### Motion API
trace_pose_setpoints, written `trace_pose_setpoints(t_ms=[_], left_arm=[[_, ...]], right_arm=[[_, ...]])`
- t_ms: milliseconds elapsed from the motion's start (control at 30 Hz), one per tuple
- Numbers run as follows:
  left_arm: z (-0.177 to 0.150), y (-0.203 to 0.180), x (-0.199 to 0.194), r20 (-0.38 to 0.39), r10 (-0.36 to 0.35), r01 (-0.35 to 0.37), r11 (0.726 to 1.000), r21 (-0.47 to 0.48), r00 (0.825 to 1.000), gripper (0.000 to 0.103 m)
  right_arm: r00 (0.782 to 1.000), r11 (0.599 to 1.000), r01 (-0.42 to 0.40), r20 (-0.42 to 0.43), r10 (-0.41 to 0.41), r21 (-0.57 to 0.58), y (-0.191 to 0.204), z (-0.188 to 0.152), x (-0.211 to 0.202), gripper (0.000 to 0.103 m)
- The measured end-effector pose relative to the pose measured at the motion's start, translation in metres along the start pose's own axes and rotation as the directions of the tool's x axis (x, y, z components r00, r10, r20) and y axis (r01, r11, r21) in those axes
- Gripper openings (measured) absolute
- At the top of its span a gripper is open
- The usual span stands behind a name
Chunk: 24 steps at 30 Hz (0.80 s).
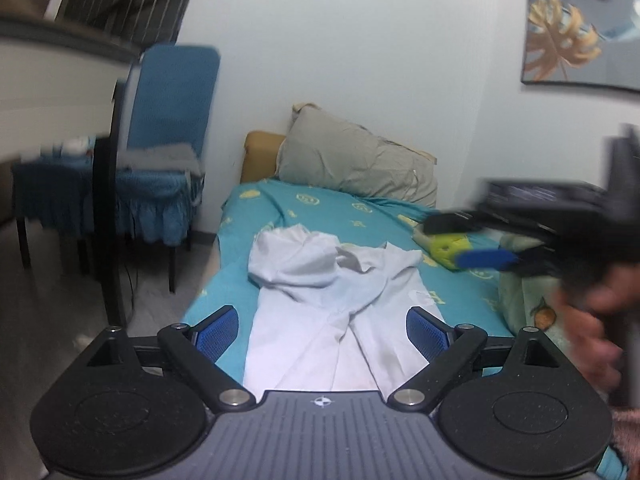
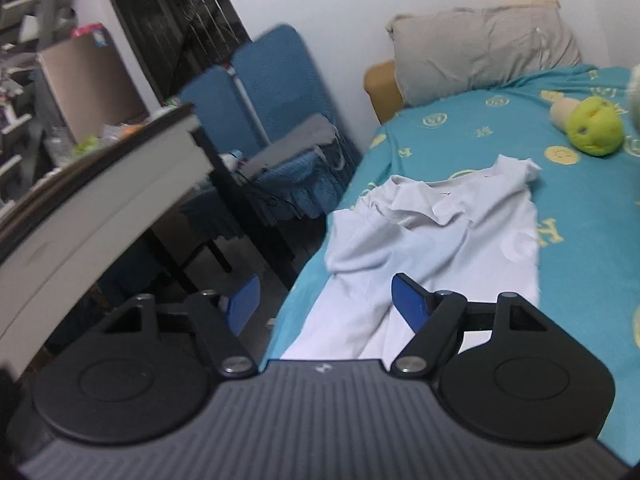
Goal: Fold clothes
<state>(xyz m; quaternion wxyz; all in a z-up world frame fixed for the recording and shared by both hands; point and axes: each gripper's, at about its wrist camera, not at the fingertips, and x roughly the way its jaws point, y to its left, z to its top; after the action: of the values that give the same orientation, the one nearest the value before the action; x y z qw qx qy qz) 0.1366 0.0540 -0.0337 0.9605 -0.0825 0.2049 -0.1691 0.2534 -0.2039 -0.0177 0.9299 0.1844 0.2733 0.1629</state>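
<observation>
In the left wrist view, the left tongs [image 1: 322, 334] stand wide apart with nothing gripped, the white garment [image 1: 328, 304] lying crumpled on the bed [image 1: 320, 208] beyond them, nearer than the grey pillow [image 1: 356, 164]. The right tongs [image 1: 476, 240], blurred, hang to the right of the garment. In the right wrist view, the right tongs [image 2: 326, 304] gape empty over the near end of the white garment [image 2: 440, 236], a green plush toy [image 2: 596, 132] lying beyond it.
</observation>
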Motion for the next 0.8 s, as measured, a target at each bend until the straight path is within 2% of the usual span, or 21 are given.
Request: trace_pose_setpoints(t_ms=[100, 233, 300, 433, 467, 533, 567, 600, 633, 733, 800], left_arm=[[-0.009, 0.015, 0.016, 0.031, -0.024, 0.026, 0.997, -0.070, 0.999, 0.093], [-0.010, 0.032, 0.037, 0.022, -0.043, 0.046, 0.987, -0.151, 0.999, 0.093], [-0.011, 0.040, 0.043, 0.025, -0.045, 0.049, 0.985, -0.165, 0.999, 0.093], [-0.014, 0.057, 0.055, 0.021, -0.040, 0.043, 0.979, -0.199, 0.999, 0.093], [-0.015, 0.060, 0.059, 0.015, -0.034, 0.037, 0.978, -0.206, 0.999, 0.093], [-0.016, 0.068, 0.065, -0.002, -0.031, 0.030, 0.971, -0.235, 1.000, 0.093], [-0.017, 0.071, 0.067, -0.013, -0.032, 0.028, 0.966, -0.256, 0.999, 0.093], [-0.018, 0.074, 0.069, -0.021, -0.033, 0.026, 0.961, -0.275, 0.999, 0.093], [-0.019, 0.076, 0.070, -0.028, -0.032, 0.022, 0.956, -0.291, 0.999, 0.093], [-0.020, 0.079, 0.066, -0.013, -0.017, 0.012, 0.953, -0.302, 1.000, 0.093], [-0.020, 0.080, 0.062, 0.004, -0.010, 0.011, 0.953, -0.302, 1.000, 0.093]], right_arm=[[0.998, 0.999, 0.046, -0.042, -0.046, 0.012, -0.007, 0.024, 0.060, 0.075], [0.992, 0.994, 0.100, -0.078, -0.097, 0.039, -0.017, 0.043, 0.126, 0.074], [0.988, 0.991, 0.124, -0.100, -0.118, 0.051, -0.023, 0.045, 0.154, 0.070], [0.978, 0.983, 0.175, -0.122, -0.167, 0.063, -0.034, 0.042, 0.196, 0.068], [0.977, 0.981, 0.184, -0.125, -0.175, 0.066, -0.036, 0.041, 0.205, 0.065], [0.975, 0.983, 0.176, -0.150, -0.166, 0.058, -0.035, 0.039, 0.218, 0.044], [0.974, 0.984, 0.170, -0.164, -0.159, 0.052, -0.034, 0.038, 0.224, 0.038], [0.973, 0.986, 0.167, -0.169, -0.160, 0.029, -0.031, 0.037, 0.228, 0.021], [0.972, 0.984, 0.175, -0.158, -0.174, -0.005, -0.027, 0.036, 0.229, 0.009], [0.982, 0.982, 0.189, -0.009, -0.189, 0.021, -0.025, 0.041, 0.211, 0.006], [0.968, 0.971, 0.231, 0.086, -0.237, 0.068, -0.028, 0.048, 0.199, 0.005]])
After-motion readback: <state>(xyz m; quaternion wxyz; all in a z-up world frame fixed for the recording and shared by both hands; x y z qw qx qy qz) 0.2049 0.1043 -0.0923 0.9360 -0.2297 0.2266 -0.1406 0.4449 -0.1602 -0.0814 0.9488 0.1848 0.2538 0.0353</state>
